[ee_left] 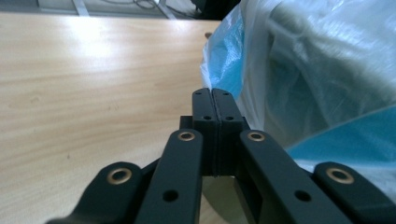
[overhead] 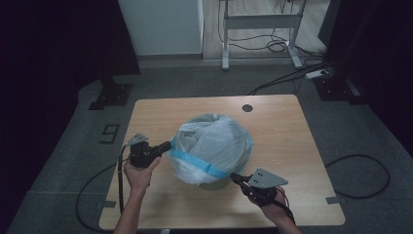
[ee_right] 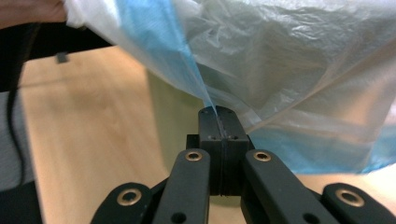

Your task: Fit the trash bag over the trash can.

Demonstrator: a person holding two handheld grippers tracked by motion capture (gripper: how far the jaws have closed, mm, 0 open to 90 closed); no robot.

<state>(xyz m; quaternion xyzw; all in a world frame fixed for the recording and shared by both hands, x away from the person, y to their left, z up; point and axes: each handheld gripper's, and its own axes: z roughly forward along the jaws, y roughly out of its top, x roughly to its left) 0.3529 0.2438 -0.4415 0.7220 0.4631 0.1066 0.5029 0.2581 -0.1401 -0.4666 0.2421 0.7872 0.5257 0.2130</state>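
A translucent white plastic bag (overhead: pixel 212 146) with a blue band lies draped over a pale bin (overhead: pixel 214 185) in the middle of the wooden table (overhead: pixel 287 131). My left gripper (overhead: pixel 167 145) meets the bag's left edge. In the left gripper view its jaws (ee_left: pixel 212 91) are pressed together at the bag's rim (ee_left: pixel 224 56). My right gripper (overhead: pixel 234 177) is at the bag's front right. In the right gripper view it (ee_right: pixel 218 111) is shut on the blue band, with the film (ee_right: pixel 289 56) stretched up from it and the bin wall (ee_right: pixel 173 107) behind.
A round dark grommet (overhead: pixel 247 107) sits near the table's far edge. Bare wood lies to the left, right and front of the bin. Beyond the table are a white desk frame (overhead: pixel 258 22) and cables (overhead: pixel 292 75) on the floor.
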